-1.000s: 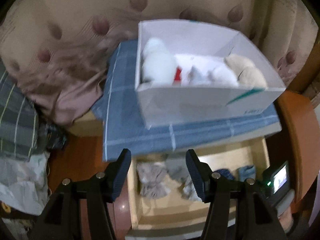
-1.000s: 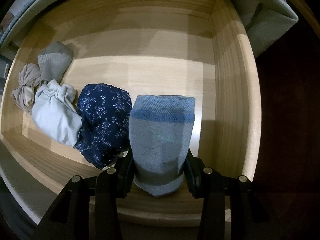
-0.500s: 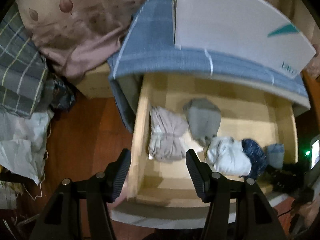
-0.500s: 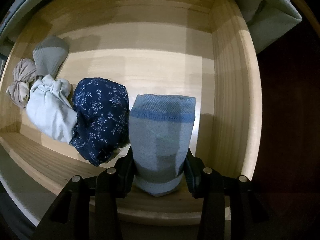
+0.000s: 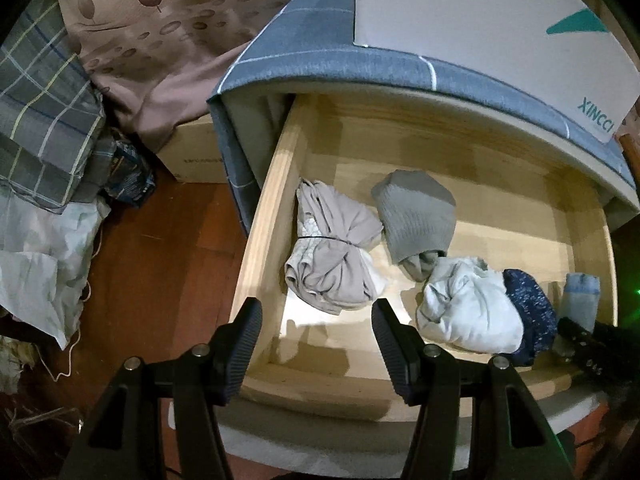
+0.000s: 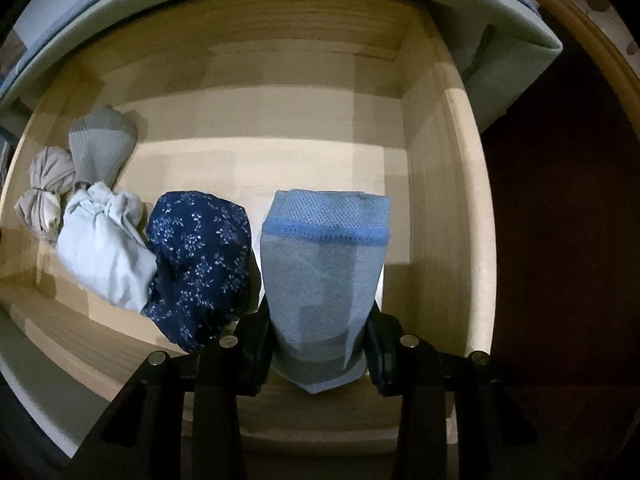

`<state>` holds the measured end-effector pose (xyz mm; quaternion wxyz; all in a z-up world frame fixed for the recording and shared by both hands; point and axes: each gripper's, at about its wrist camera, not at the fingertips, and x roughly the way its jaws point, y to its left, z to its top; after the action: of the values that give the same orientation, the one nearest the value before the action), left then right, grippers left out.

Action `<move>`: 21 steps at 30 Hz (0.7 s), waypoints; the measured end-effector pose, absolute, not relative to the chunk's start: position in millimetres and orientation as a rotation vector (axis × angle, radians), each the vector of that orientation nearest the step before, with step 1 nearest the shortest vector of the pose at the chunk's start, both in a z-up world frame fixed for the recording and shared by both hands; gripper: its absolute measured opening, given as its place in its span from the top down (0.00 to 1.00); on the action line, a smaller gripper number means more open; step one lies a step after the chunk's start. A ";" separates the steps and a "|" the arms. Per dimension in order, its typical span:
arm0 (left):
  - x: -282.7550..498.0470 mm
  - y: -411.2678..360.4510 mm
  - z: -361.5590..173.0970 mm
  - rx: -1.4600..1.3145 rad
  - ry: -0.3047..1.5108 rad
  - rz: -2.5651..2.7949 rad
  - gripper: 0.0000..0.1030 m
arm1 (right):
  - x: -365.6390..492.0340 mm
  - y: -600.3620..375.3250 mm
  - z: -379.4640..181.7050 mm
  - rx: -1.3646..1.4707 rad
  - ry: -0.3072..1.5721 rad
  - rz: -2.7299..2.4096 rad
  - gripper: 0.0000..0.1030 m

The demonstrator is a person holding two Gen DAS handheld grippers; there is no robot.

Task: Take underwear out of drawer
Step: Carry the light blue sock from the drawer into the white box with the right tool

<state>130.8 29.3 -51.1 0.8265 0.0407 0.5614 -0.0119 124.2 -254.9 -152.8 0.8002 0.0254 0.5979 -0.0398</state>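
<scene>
The wooden drawer [image 5: 264, 216] stands pulled out, with several rolled pieces of underwear in a row. From the left lie a beige bundle [image 5: 332, 256], a grey roll [image 5: 416, 216], a pale bundle [image 5: 468, 312], a navy floral piece [image 5: 528, 312] and a light blue roll [image 5: 580, 296]. My left gripper [image 5: 316, 312] hangs open above the drawer's front left corner, over the beige bundle and touching nothing. My right gripper [image 6: 320, 332] is closing, and its pads press both sides of the light blue roll [image 6: 324, 272], beside the navy piece [image 6: 200, 264].
A white cardboard box [image 5: 480, 20] sits on the blue checked cloth [image 5: 320, 40] that covers the cabinet top. Left of the cabinet are brown leaf-print fabric [image 5: 160, 40], a plaid cloth [image 5: 40, 100], a carton [image 5: 196, 156] and white bags [image 5: 40, 260] on the red-brown floor [image 5: 160, 280].
The left gripper has come down and tilted from the white box to the open drawer. The right gripper's fingers have drawn in a little on the light blue roll.
</scene>
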 end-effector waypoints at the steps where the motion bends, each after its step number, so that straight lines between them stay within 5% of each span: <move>1: 130.4 28.1 -51.2 0.096 1.190 -0.024 0.43 | 124.1 -253.8 -152.1 0.057 1.283 -0.081 0.66; 21: 125.4 24.3 -47.4 0.152 1.108 -0.007 0.43 | 129.4 -246.4 -18.4 0.031 1.044 -0.013 0.66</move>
<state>125.4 24.3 -47.4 0.8476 0.0721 0.5257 -0.0032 129.4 -246.4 -18.4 0.8667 0.0146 0.4985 -0.0063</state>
